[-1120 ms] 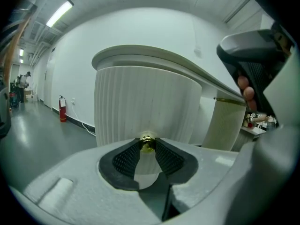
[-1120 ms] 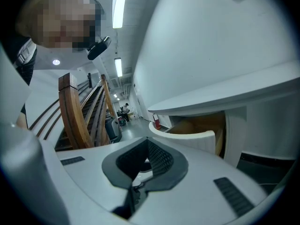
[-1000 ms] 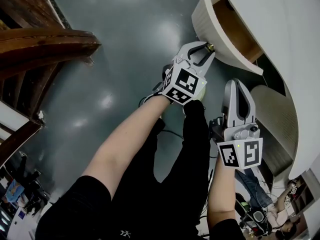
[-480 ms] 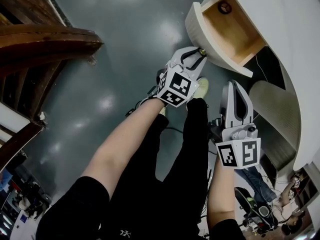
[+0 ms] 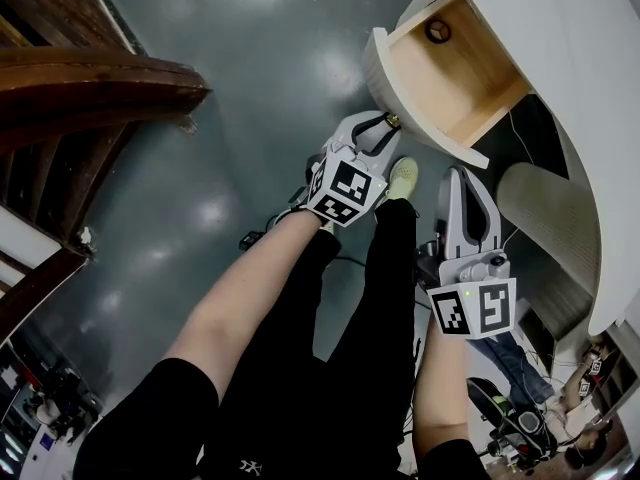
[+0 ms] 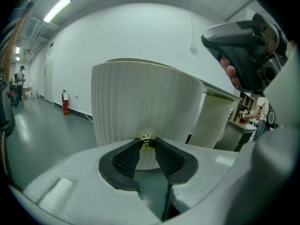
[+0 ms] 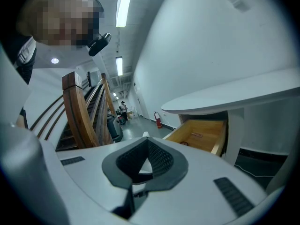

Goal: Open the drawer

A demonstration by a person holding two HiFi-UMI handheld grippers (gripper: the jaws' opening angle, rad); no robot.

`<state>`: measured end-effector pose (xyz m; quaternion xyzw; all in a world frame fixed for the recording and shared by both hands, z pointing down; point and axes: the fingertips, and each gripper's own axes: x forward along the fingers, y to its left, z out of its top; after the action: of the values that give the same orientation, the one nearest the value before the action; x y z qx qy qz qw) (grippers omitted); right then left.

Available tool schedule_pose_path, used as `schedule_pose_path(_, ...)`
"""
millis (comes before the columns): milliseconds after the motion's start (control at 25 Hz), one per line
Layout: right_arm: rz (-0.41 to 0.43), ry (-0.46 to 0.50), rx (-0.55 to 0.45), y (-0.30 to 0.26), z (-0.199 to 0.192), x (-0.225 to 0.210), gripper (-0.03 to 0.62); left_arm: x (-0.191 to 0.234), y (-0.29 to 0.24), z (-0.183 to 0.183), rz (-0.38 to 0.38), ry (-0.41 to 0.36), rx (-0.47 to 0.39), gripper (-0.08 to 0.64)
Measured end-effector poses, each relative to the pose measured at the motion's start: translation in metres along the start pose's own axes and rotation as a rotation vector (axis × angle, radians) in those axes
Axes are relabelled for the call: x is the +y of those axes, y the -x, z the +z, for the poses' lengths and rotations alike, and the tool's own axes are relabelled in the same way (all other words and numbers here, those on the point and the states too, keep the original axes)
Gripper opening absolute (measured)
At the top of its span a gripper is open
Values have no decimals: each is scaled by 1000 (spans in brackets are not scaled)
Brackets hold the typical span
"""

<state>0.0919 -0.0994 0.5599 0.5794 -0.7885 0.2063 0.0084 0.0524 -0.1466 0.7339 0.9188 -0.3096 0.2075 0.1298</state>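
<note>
The white desk's drawer (image 5: 385,73) stands pulled out, its ribbed curved front toward me and its bare wooden inside (image 5: 455,63) showing. A small dark ring (image 5: 437,31) lies at the drawer's back. My left gripper (image 5: 385,125) is shut on the small brass knob (image 6: 147,142) at the middle of the drawer front (image 6: 140,102), its pads pinching the knob from both sides. My right gripper (image 5: 462,183) hangs beside and below the drawer, touching nothing, its fingers together and empty. From the right gripper view the open drawer (image 7: 201,132) lies ahead to the right.
The white desk top (image 5: 560,68) overhangs the drawer, with a ribbed white pedestal (image 5: 550,238) under it at the right. A dark wooden stair rail (image 5: 90,78) fills the left. A person's legs (image 5: 330,318) stand on the grey floor (image 5: 250,58). A red fire extinguisher (image 6: 65,108) stands by the far wall.
The drawer has slid further out of the desk, pulled by my left gripper, which moved left with the knob. More wooden interior and the dark ring now show. My right gripper drifted slightly left.
</note>
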Motion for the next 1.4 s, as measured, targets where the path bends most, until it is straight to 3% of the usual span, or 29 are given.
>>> schedule_pose_path(640,16,12,10,8,27,18,14,-2,22,20,-7,25,11,109)
schedule_pose_path(1400,45,57,-12,46,154,68,14,-29,149,197,-13,26,-51,77)
